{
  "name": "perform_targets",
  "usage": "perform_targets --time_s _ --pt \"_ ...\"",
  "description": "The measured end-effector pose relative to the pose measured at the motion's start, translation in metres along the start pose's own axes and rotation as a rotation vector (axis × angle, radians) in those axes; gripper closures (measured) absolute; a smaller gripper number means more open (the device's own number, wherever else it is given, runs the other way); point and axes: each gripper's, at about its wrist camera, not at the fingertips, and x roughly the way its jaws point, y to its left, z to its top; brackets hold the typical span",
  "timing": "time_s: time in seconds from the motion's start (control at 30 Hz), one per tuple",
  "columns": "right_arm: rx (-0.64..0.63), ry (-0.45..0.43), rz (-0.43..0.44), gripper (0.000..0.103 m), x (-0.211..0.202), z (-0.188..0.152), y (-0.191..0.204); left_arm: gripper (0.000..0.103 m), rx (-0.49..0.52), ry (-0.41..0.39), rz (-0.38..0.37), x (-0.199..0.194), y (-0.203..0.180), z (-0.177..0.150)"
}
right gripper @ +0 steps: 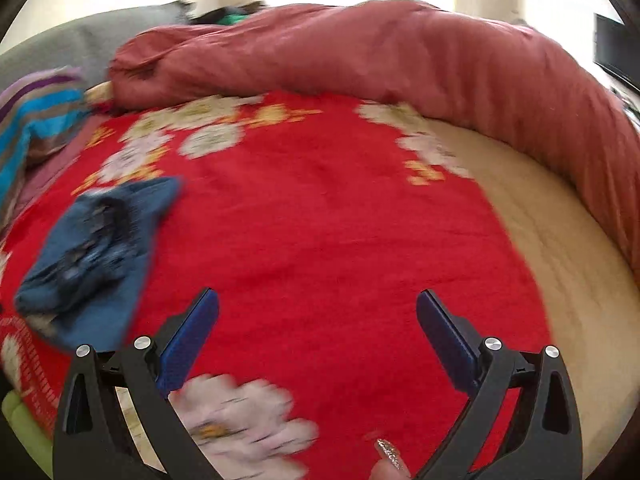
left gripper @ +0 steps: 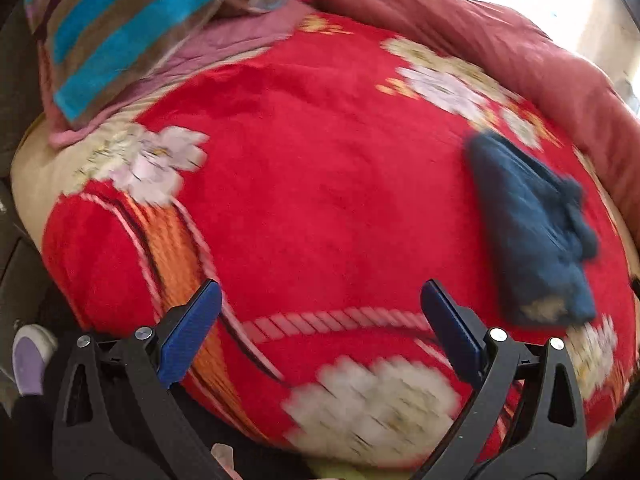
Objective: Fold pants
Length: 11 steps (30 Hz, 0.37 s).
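Note:
The dark blue pants (left gripper: 532,228) lie folded into a small bundle on the red flowered blanket (left gripper: 320,184), at the right of the left wrist view. They also show at the left of the right wrist view (right gripper: 96,248). My left gripper (left gripper: 320,296) is open and empty above the blanket, left of and nearer than the pants. My right gripper (right gripper: 318,304) is open and empty above the blanket (right gripper: 320,216), to the right of the pants. Both views are blurred by motion.
A rust-red quilt (right gripper: 400,60) is rolled along the far side of the bed. A striped blue and brown cloth (left gripper: 128,32) lies at the far left. Bare cream mattress (right gripper: 560,248) shows at the right. A grey cloth (right gripper: 80,44) lies at the back left.

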Motion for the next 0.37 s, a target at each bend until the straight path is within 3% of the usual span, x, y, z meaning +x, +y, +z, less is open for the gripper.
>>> perform_targets --time_s 0.17,0.37 --pt "0.115 0.028 -0.138 0.005 0.03 0.013 -0.066 0.01 -0.1 0.033 0.156 0.044 0.059 0.059" --pt "0.257 0.094 -0.4 0.005 0.073 0.03 -0.175 0.01 -0.284 0.069 0.292 0.097 0.128 0.127"
